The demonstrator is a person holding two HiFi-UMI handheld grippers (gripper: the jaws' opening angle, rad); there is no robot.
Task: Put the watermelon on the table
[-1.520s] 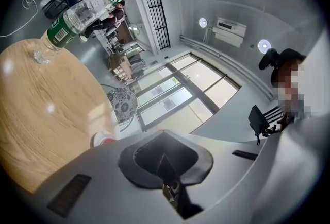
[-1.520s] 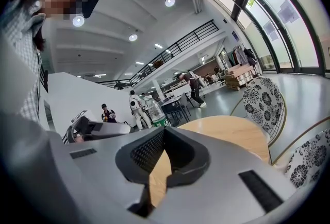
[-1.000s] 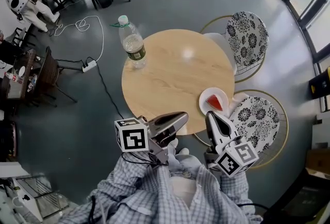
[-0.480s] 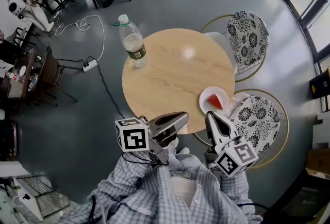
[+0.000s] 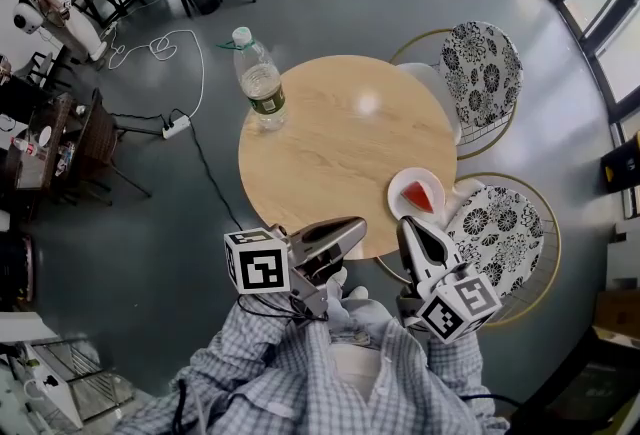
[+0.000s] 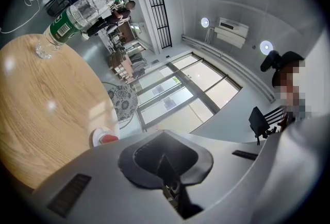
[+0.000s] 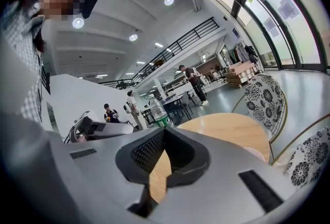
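A red watermelon slice lies on a small white plate at the near right rim of the round wooden table. In the left gripper view the slice shows just past the jaws. My left gripper is held level at the table's near edge, shut and empty. To its right, my right gripper is just short of the plate, also shut with nothing in it. Both sets of jaws meet at their tips in the left gripper and right gripper views.
A plastic water bottle stands on the table's far left edge. Two chairs with floral cushions stand at the right, one far and one near. A cable and power strip lie on the floor at the left.
Neither gripper, the plate nor the bottle has moved. Only a person far off at the upper left has shifted.
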